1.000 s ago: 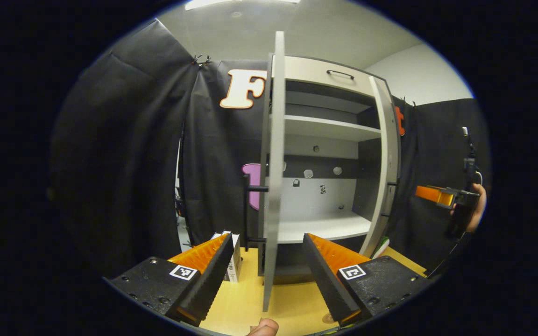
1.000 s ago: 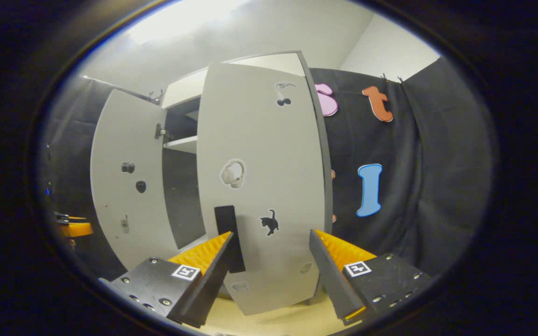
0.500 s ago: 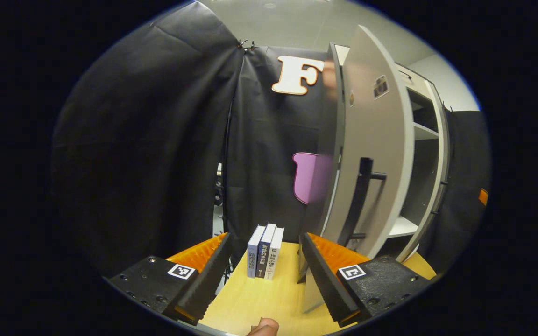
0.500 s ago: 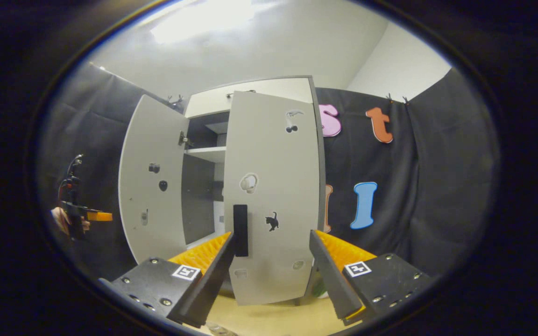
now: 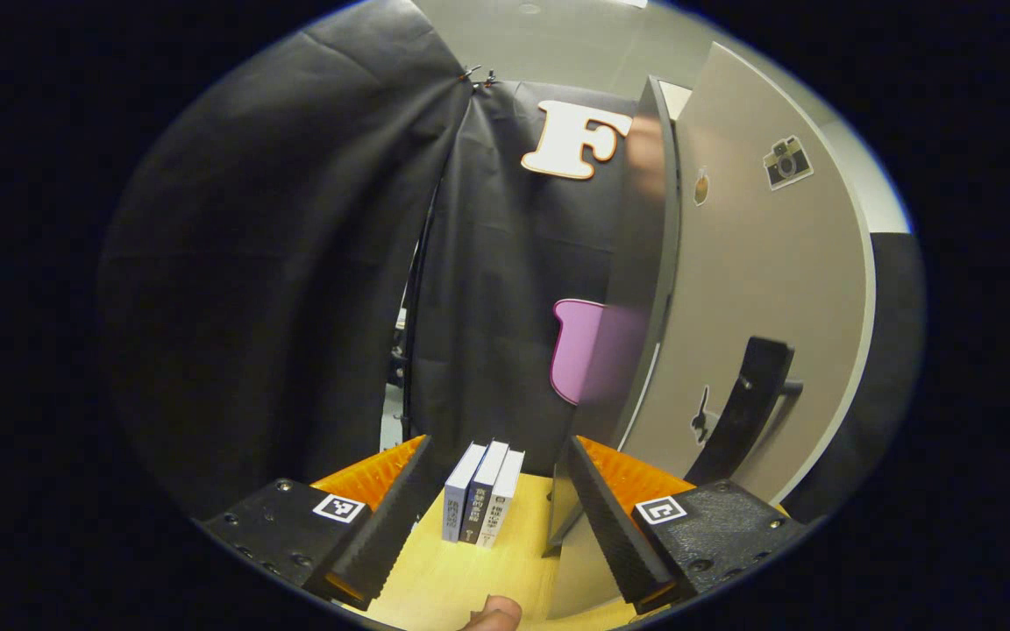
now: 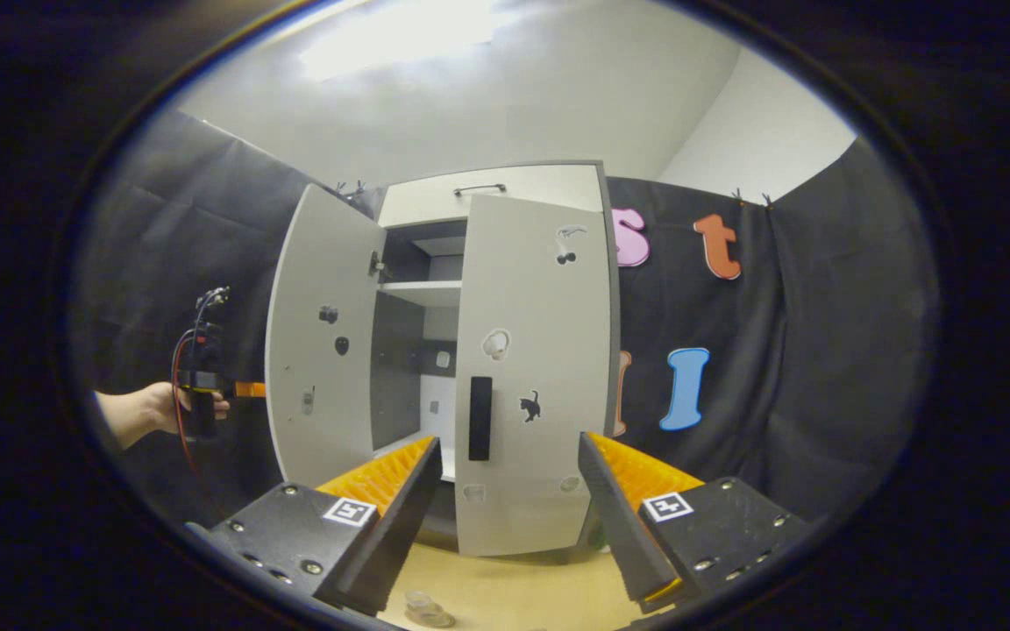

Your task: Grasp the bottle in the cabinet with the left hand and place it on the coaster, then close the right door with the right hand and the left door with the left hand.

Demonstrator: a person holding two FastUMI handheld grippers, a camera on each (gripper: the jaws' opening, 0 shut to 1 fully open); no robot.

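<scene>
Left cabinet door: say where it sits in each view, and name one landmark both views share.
Left gripper view: the left door fills the right side, outer face showing, bar handle low.
Right gripper view: left of centre, swung open, inner face showing.
Shared landmark: the wooden tabletop.

surface: light wooden table (image 5: pixel 505 561) | on it — three upright books (image 5: pixel 480 492), grey cabinet (image 6: pixel 505 517)

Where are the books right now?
In the left gripper view, three books stand upright together on the wooden tabletop, straight ahead between the open left gripper fingers, just left of the cabinet's left door.
</scene>
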